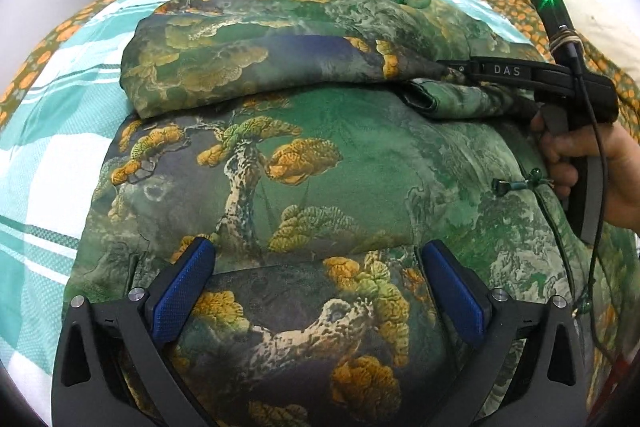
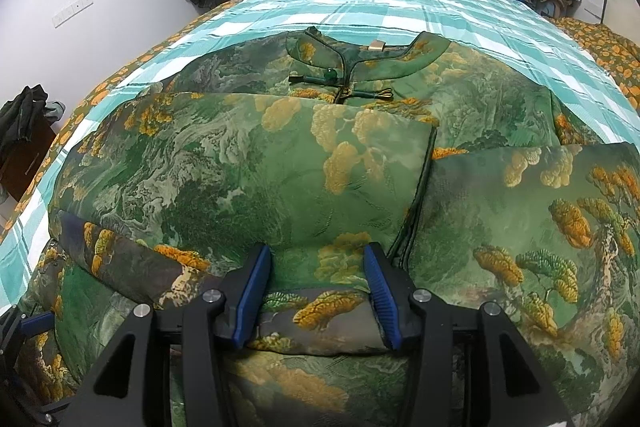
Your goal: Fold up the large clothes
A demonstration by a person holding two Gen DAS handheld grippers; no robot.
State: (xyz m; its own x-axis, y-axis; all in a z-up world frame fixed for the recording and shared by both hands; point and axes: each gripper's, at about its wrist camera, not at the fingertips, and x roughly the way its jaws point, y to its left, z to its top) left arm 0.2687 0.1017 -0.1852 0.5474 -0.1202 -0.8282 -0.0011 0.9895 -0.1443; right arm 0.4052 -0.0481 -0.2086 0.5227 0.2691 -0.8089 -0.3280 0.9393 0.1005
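**Two sleeves folded in, lower half yet to be doubled up**

Both sleeves of the padded jacket (image 2: 256, 167) appear to be laid across its chest, so my guess is the job sits midway: the side folds look done and the lengthwise fold has not yet been made. The jacket lies flat on the bed (image 2: 360, 3), collar (image 2: 360, 59) toward the far end, on a teal checked sheet.

The left gripper (image 1: 316, 291) hovers low over the hem end with its jaws spread wide and nothing between them. The right gripper (image 2: 316, 291) has its jaws partly open, straddling a thick folded edge of cloth; whether the pads actually press it I cannot tell. In the left wrist view it reaches across near the folded sleeve (image 1: 452, 99), the hand (image 1: 592, 163) on its handle.

Next, as I judge it, each gripper needs a firm pinch on a hem corner, then both must lift together and carry the hem up to the collar without dragging the sleeves loose.

The cloth is green brocade with pine trees and orange foliage, quilted and puffy, with knotted button loops (image 2: 348, 89). It looks bulky and springy, likely to unfold if released too soon.
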